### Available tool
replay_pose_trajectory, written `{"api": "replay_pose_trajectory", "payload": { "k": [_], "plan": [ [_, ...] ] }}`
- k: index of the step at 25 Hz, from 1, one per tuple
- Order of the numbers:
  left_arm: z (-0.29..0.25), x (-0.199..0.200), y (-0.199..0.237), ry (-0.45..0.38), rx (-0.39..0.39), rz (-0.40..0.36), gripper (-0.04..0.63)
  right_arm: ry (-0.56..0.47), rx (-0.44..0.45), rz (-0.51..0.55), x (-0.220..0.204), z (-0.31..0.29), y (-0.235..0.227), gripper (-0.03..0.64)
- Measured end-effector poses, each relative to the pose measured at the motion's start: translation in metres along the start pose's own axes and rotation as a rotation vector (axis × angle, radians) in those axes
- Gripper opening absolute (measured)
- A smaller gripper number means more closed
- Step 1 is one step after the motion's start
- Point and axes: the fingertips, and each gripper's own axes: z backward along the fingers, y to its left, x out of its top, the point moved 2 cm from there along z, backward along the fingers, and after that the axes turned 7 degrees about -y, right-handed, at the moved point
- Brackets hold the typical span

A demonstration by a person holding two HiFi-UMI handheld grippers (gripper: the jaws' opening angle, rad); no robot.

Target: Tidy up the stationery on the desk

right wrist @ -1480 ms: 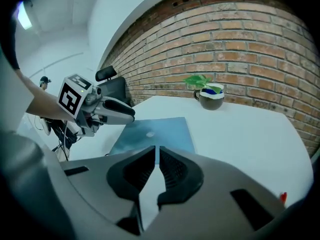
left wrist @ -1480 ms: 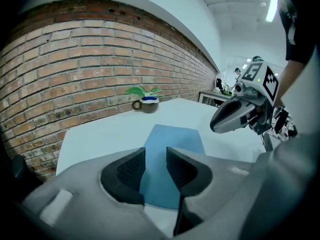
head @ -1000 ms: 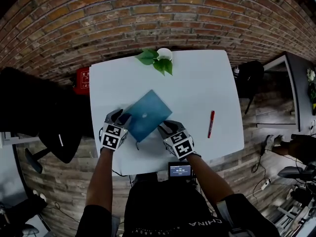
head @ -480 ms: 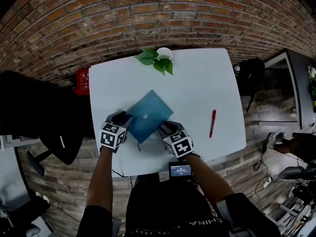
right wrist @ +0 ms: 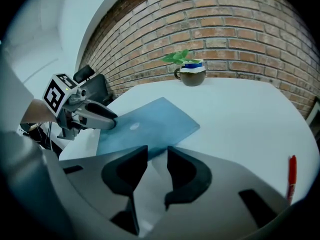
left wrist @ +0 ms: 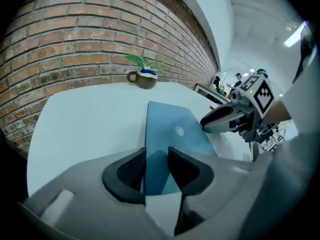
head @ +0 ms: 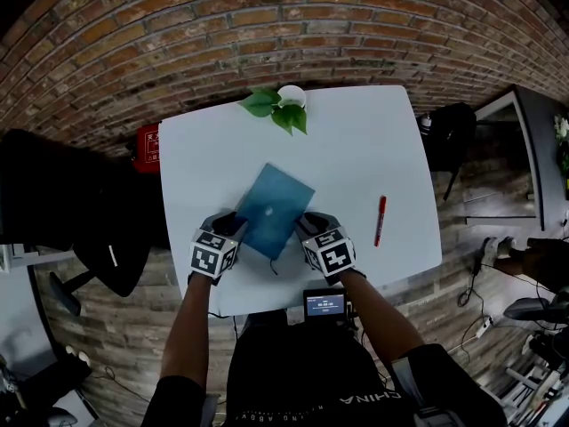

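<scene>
A blue notebook [head: 274,208] lies flat on the white desk [head: 356,149], near its front edge. My left gripper [head: 233,224] sits at the notebook's near left corner. That corner [left wrist: 159,169] shows in the narrow gap of the left gripper [left wrist: 156,156], whose jaws stand slightly apart. My right gripper [head: 310,224] is at the notebook's near right edge. The right gripper [right wrist: 157,154] has its jaws slightly apart over bare desk, just short of the notebook [right wrist: 145,126]. A red pen [head: 380,221] lies to the right, apart from both grippers.
A small potted plant in a cup [head: 286,107] stands at the desk's far edge by the brick wall [head: 267,34]. A black chair [head: 449,140] stands off the right side. A small screen device [head: 324,306] sits at the desk's front edge.
The notebook has turned so its long side points more away from me. Both grippers have shifted slightly with it, the left one moving right and nearer.
</scene>
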Motion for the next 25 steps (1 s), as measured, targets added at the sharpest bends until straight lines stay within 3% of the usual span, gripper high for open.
{"api": "replay_pose_trajectory", "payload": {
  "k": [10,25],
  "plan": [
    [-0.007,-0.009,-0.049,0.045,-0.077,-0.003,0.144,-0.023,-0.050,0.000,0.007,0.008,-0.033,0.110],
    [-0.015,-0.014,-0.094,0.041,-0.120,0.030,0.144,-0.033,-0.063,0.032,0.024,0.000,-0.060,0.084]
  ]
}}
